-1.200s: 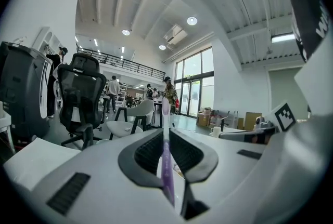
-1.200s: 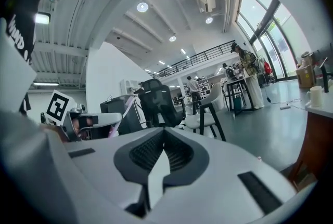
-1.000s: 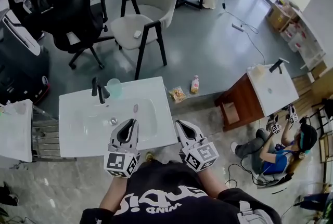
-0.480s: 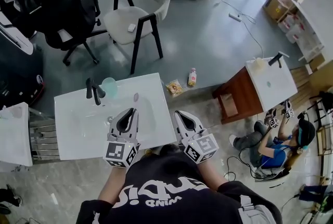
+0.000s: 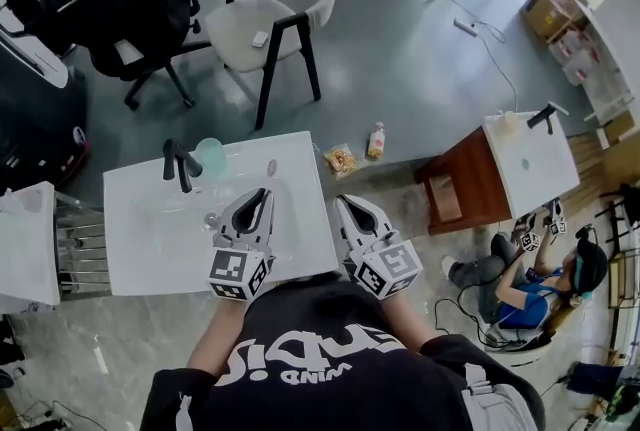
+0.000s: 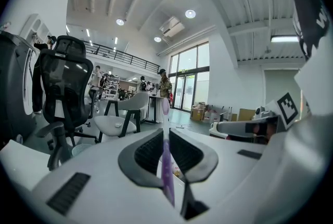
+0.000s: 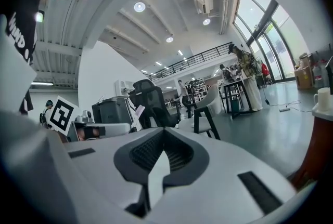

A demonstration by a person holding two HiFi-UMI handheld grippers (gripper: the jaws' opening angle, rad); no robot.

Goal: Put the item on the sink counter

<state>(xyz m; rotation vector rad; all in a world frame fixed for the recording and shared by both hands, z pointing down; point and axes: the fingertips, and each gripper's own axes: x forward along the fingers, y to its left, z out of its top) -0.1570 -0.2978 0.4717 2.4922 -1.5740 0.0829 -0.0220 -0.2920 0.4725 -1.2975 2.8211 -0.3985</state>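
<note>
L gripper (image 5: 262, 195) edged fwd over sink counter (image 5: 140, 259), jaws clamped on purple item (image 6: 166, 166); R gripper (image 5: 342, 205) closed, empty.

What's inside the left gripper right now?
A thin purple stick, maybe a toothbrush, pinched between the left gripper's fingers, tip pointing forward. Its back end is covered by the gripper, so unseen.

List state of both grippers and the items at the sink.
left gripper: shut on thin purple item
right gripper: shut, empty
thin purple item: clamped, above sink counter, not set down
cup: upright on the counter beside faucet
</note>
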